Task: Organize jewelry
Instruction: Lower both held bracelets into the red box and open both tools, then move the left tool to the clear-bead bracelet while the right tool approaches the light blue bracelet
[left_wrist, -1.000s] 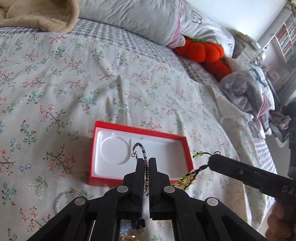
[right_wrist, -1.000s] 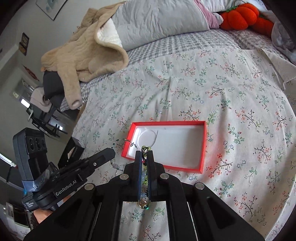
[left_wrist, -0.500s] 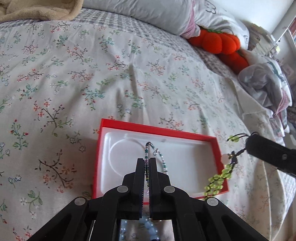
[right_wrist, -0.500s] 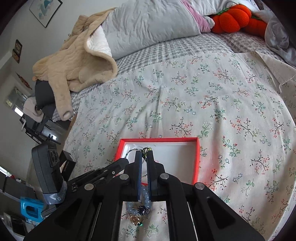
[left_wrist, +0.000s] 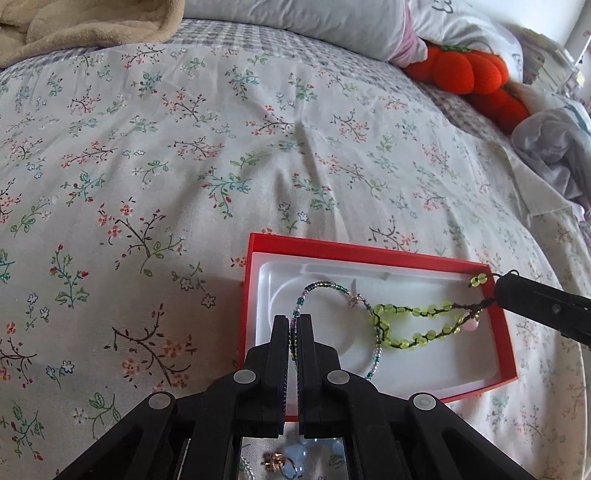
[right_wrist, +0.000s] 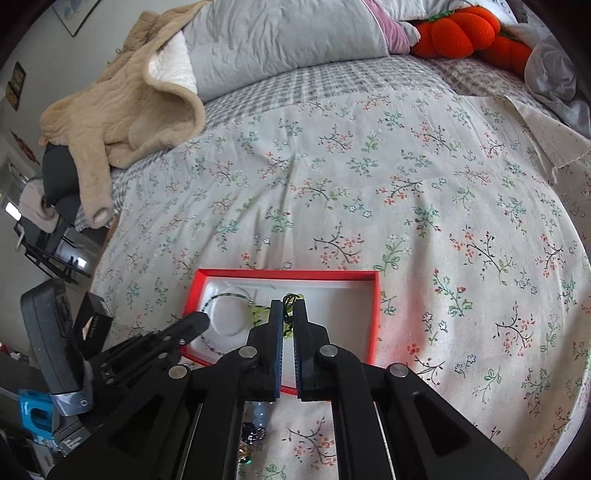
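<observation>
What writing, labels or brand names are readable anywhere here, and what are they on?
Nothing reads clearly.
Small black box: pale print, too small to read.
Pillow: dark print, cut off at the picture's edge, unreadable.
Red box, green bracelet, beaded strand: no text on them.

A: Where's the red box (left_wrist: 369, 254)?
B: Open on the floral bedspread, white tray inside.
A: The multicoloured seed-bead bracelet (left_wrist: 325, 285)?
B: Arching over the tray's round recess, one end pinched up.
A: And the yellow-green bead bracelet (left_wrist: 417, 323)?
B: Draped across the tray's right half, overlapping the other bracelet.
</observation>
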